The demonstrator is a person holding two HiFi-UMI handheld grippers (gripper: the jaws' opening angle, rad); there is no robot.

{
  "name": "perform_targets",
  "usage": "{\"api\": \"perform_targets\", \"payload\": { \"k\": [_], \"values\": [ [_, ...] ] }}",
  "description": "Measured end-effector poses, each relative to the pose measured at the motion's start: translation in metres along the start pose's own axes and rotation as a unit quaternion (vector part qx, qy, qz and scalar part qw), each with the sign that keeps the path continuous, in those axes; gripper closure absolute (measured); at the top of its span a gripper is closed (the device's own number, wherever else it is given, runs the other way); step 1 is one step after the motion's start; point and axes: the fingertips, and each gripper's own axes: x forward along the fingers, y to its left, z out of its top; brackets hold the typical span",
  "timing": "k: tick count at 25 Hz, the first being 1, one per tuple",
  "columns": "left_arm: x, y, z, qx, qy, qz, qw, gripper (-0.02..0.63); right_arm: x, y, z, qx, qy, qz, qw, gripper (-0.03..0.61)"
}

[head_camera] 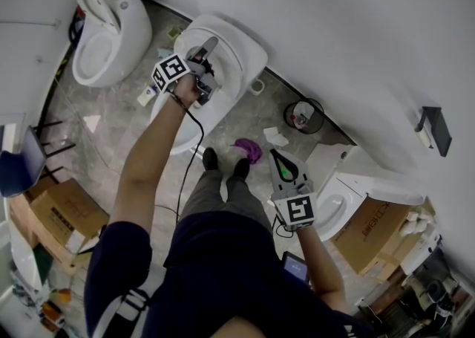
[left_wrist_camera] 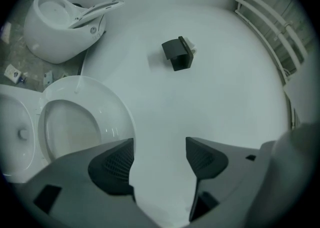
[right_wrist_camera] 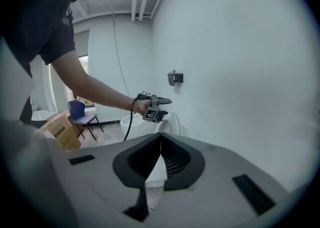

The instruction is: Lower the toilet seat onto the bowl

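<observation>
The white toilet stands against the wall, its bowl [head_camera: 180,127] toward me and its seat [head_camera: 236,58] raised upright at the back. My left gripper [head_camera: 208,67] is up at the raised seat, open. In the left gripper view the seat ring [left_wrist_camera: 116,118] sits just left of the left jaw, and only bare wall shows between the open jaws of that gripper [left_wrist_camera: 160,148]. The bowl [left_wrist_camera: 17,137] lies further left. My right gripper [head_camera: 276,155] hangs low by my right side, shut and empty, and in its own view the shut gripper [right_wrist_camera: 160,140] points toward the toilet [right_wrist_camera: 168,121].
A second toilet [head_camera: 111,36] stands at the far left, a third [head_camera: 338,206] at the right. A black holder [left_wrist_camera: 177,54] hangs on the wall. A bin [head_camera: 304,115], a purple item [head_camera: 249,149], cardboard boxes [head_camera: 59,214] and a blue chair [right_wrist_camera: 80,112] are on the floor.
</observation>
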Motion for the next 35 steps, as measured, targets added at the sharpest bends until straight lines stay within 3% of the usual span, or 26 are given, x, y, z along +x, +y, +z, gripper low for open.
{"api": "perform_targets", "payload": {
  "k": [18,30,35],
  "values": [
    [0.034,0.041,0.001,-0.078,0.002,0.053,0.9955,0.304,0.0,-0.003,-0.019,0.021,0.018,-0.009,1.0,0.558],
    [0.041,0.054,-0.001,-0.069,0.006,0.097,0.9928,0.371,-0.001,-0.007,-0.028,0.032,0.024,-0.012,0.999,0.558],
    [0.043,0.058,-0.004,-0.067,0.006,0.135,0.9886,0.398,-0.002,-0.01,-0.03,0.032,0.026,-0.01,0.999,0.558]
  ]
}}
